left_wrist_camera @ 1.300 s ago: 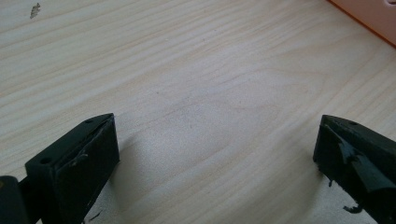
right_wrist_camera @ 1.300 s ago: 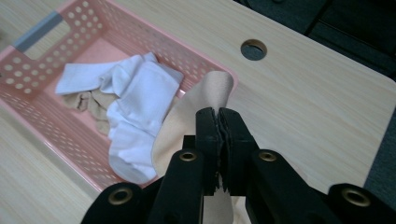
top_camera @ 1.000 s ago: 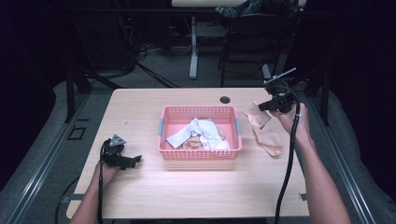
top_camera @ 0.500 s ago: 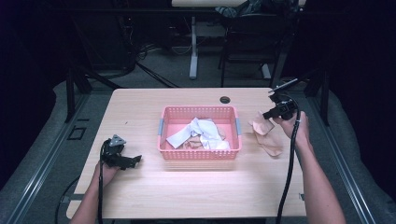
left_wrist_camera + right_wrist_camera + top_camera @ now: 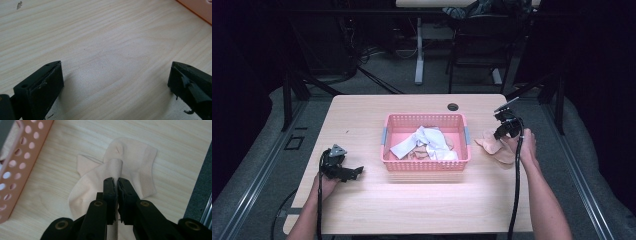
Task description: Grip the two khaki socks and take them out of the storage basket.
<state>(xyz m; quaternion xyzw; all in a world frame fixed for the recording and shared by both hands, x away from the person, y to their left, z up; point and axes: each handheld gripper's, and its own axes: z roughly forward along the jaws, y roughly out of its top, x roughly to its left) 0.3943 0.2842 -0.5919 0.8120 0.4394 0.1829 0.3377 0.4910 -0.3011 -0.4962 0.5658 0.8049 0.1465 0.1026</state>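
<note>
A beige sock (image 5: 140,162) lies crumpled on the wooden table (image 5: 362,125), right of the pink basket (image 5: 424,116). My right gripper (image 5: 116,180) points down at it and is shut on a raised fold of the sock; its jaws have just eased apart a hair, with the fabric still pinched between them. In the high view the right gripper (image 5: 500,135) stands at the sock (image 5: 492,148) near the table's right edge. My left gripper (image 5: 357,172) rests low at the front left, and its jaws (image 5: 115,75) stand wide open over bare wood.
The basket holds white cloths (image 5: 428,141) and a few beige pieces. Its perforated wall (image 5: 22,152) is just left of the sock. A dark round grommet (image 5: 453,106) sits at the table's back. The table's right edge (image 5: 197,195) is close to the right gripper.
The right gripper has come down from above the table's right edge to the tabletop with the sock, which now lies bunched on the wood. The left hand has stayed still.
</note>
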